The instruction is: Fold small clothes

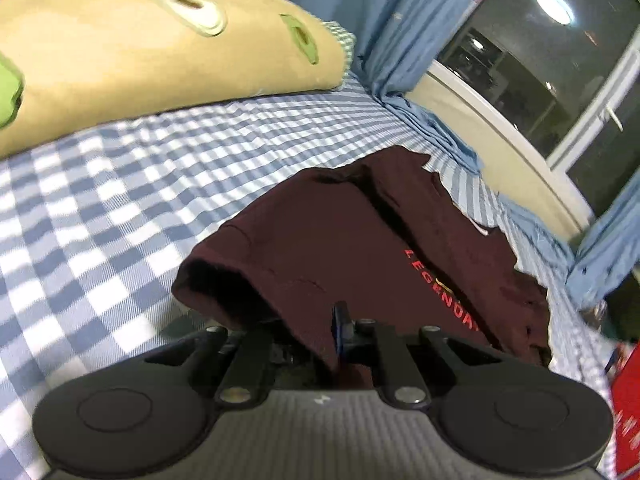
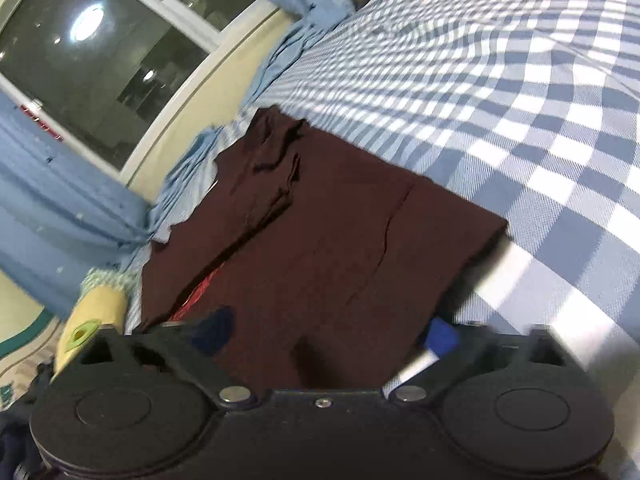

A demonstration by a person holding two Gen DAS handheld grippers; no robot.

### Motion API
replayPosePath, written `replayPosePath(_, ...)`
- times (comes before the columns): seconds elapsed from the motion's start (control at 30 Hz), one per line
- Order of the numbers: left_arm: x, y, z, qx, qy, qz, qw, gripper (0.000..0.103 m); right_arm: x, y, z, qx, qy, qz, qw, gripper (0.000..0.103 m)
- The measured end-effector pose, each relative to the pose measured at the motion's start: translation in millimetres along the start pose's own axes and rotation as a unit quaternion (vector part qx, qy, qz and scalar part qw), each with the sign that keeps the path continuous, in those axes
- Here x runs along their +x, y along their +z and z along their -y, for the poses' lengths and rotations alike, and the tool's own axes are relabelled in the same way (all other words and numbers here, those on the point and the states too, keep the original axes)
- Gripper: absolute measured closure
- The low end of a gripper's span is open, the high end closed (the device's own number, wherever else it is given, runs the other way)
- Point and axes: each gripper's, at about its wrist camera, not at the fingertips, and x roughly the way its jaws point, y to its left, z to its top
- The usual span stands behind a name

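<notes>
On checked bed sheet, maroon T-shirt lies partly folded near window-side edge, red lettering showing. Left gripper low over sheet, tilted, pointing toward window; right gripper low too, rolled to one side. Blue curtains bunch at bed edge; tan pillow lies well apart from shirt. Left jaws pinched together on shirt hem, cloth lifted into tent. Right fingers spread wide, shirt corner lying between them, not clamped.

Checked bedsheet, yellow pillow, curtains
</notes>
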Motion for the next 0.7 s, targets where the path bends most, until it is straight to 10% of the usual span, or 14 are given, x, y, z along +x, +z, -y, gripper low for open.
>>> replayPosePath(0.03, 0.8, 0.7, 1.1, 0.005, 0.001, -0.001, 1.0000, 0.093, 4.6, 1.0, -1.9, 0.002, -0.028, -0.001, 1.000, 0.095)
replayPosePath(0.07, 0.8, 1.9, 1.3, 0.006, 0.000, -0.003, 1.0000, 0.093, 7.1, 3.2, 0.3, 0.008, -0.056, -0.006, 0.998, 0.100)
replayPosePath(0.7, -21.3, 61.3, 47.5, 0.063, 0.014, -0.016, 0.9978, 0.092, -26.4, 101.6, -74.3, -0.059, 0.036, -0.026, 0.997, 0.100)
